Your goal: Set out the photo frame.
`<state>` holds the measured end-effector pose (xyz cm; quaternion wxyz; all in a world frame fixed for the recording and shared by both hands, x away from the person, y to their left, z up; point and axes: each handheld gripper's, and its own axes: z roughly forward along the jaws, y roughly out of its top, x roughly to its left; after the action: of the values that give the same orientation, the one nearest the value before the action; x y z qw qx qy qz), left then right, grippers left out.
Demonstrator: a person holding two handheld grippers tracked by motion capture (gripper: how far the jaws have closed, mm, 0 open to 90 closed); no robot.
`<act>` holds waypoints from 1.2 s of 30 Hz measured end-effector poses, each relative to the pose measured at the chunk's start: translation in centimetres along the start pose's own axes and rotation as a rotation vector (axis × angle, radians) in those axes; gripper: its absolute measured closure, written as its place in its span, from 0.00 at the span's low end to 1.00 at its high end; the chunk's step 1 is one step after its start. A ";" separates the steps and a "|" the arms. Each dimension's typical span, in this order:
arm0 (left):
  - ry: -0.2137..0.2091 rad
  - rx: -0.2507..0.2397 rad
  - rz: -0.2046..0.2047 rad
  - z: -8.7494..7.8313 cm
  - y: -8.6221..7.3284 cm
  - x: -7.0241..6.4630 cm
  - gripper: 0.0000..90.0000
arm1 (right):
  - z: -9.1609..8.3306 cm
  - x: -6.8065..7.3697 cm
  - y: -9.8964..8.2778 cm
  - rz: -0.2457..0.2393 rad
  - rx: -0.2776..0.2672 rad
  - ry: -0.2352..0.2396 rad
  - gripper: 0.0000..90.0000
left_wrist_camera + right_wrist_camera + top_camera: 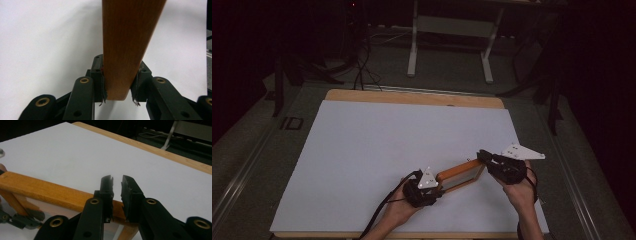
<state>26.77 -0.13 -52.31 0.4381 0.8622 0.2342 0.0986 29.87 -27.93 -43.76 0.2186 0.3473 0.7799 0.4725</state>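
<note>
Wooden frame (460,176) near the front edge of the white sheet (377,150), between the two hands. Left gripper (119,98) clamped on a frame bar, pads pressed to both its sides; seen close in the left gripper view. Right gripper (117,185) at the far corner, jaws slightly parted above the bar, gripping nothing; plain in the right gripper view, unclear from the high view.
</note>
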 end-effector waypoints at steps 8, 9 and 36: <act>-0.009 -0.031 0.009 -1.2 0.7 0.2 0.76 | -0.4 0.0 0.3 -0.027 -0.004 0.008 0.85; -0.009 -0.038 0.015 -1.4 0.8 0.3 0.76 | -0.5 0.1 0.3 -0.028 -0.005 0.010 0.84; -0.113 -0.114 0.152 -8.9 6.2 2.7 0.76 | -0.6 0.4 0.6 -0.079 -0.021 0.170 0.75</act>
<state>27.78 4.42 -42.10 0.4905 0.8552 0.1372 0.0959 29.41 -27.84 -42.99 0.1738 0.2726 0.8037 0.4995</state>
